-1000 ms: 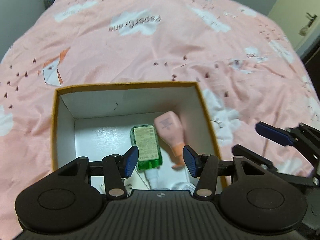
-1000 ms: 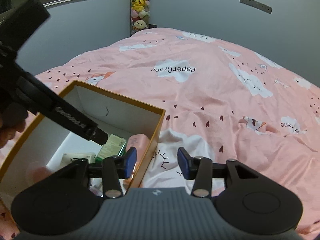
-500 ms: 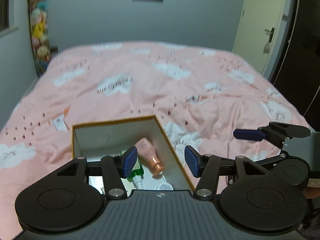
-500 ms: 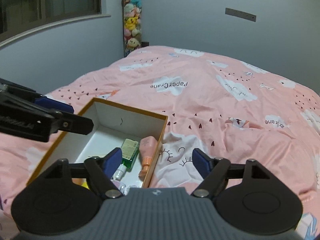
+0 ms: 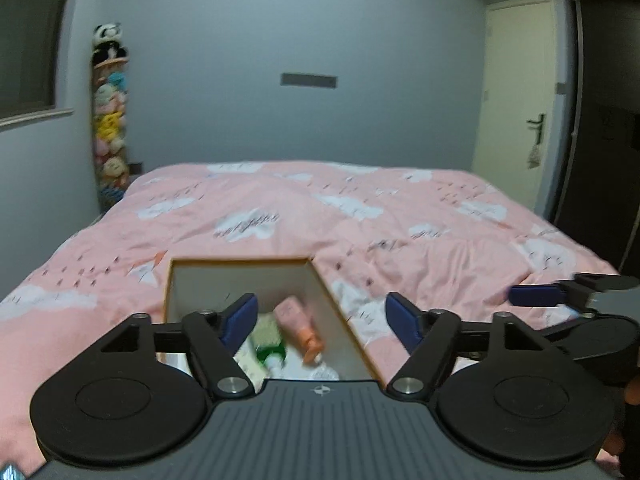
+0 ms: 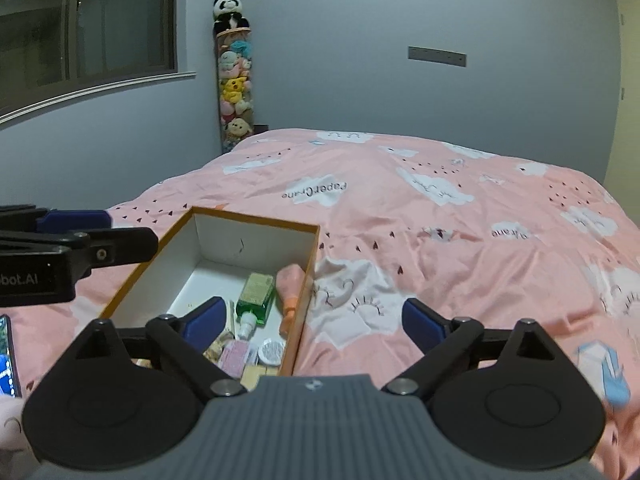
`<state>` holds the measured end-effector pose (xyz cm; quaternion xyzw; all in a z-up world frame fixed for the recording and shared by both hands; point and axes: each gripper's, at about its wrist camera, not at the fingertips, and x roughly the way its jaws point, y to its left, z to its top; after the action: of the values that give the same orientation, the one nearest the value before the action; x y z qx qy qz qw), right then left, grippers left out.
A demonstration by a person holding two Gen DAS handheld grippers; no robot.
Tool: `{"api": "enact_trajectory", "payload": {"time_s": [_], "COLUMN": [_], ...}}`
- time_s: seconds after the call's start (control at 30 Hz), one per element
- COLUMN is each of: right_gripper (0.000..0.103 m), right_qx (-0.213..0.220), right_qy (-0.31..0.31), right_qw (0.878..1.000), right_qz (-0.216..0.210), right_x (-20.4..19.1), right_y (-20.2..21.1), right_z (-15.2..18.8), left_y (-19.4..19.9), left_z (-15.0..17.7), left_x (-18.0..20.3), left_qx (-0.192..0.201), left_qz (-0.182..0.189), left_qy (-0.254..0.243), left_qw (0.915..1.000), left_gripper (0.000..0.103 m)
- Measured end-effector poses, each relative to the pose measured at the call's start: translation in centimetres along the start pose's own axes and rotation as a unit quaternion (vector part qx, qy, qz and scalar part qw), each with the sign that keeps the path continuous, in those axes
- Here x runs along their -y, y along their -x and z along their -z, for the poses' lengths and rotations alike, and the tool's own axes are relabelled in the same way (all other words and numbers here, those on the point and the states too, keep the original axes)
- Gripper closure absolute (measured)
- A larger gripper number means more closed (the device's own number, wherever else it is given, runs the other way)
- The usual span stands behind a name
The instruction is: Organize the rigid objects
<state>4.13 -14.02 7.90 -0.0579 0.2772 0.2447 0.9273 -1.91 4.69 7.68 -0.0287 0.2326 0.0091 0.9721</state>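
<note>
Both my tongs pulled back from box (image 6: pixel 256 220), jaws just opened wide, nothing btwn. Left gripper (image 5: pixel 320 320), right gripper (image 6: pixel 312 320) empty. Risk: pink tube (image 6: pixel 292 280) leaning on box's right wall, bump could topple it; soft duvet (image 6: pixel 440 240) lets box tilt.

Pink cloud-print duvet (image 6: pixel 440 216) fills mid-frame. Stack of plush toys (image 6: pixel 234 80), panda on top, upper centre-left. Window (image 6: pixel 80 28) upper left.

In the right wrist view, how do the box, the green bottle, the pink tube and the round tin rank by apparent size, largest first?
1. box
2. green bottle and pink tube: they look about alike, and the box wall hides part of the tube, so no ranking.
3. round tin
</note>
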Motion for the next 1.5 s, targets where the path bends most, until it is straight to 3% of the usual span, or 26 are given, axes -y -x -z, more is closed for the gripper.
{"api": "enact_trajectory", "payload": {"time_s": [0.17,0.47,0.77,1.5], "right_gripper": [0.007,0.005,0.005,0.005], "right_qx": [-0.021,-0.064,-0.087,-0.113], "right_qy": [-0.016,-0.035,-0.081,-0.093], "right_qw": [0.999,0.997,0.992,0.989], "right_qz": [0.022,0.019,0.042,0.026], "right_x": [0.2,0.2,2.1,2.5], "right_y": [0.6,-0.1,-0.8,-2.1], "right_z": [2.8,5.9,7.0,8.1], "left_y": [-0.5,-1.5,-2.2,-3.2], "left_z": [2.9,6.2,7.5,7.7], "left_x": [-0.2,0.1,-0.2,0.9], "left_qx": [-0.038,-0.090,-0.125,-0.160], "left_qz": [-0.036,-0.031,-0.049,-0.052], "left_qy": [0.028,0.048,0.054,0.020], "left_qw": [0.9982,0.9943,0.9894,0.9855], "left_gripper": [0.015,0.011,0.010,0.010]}}
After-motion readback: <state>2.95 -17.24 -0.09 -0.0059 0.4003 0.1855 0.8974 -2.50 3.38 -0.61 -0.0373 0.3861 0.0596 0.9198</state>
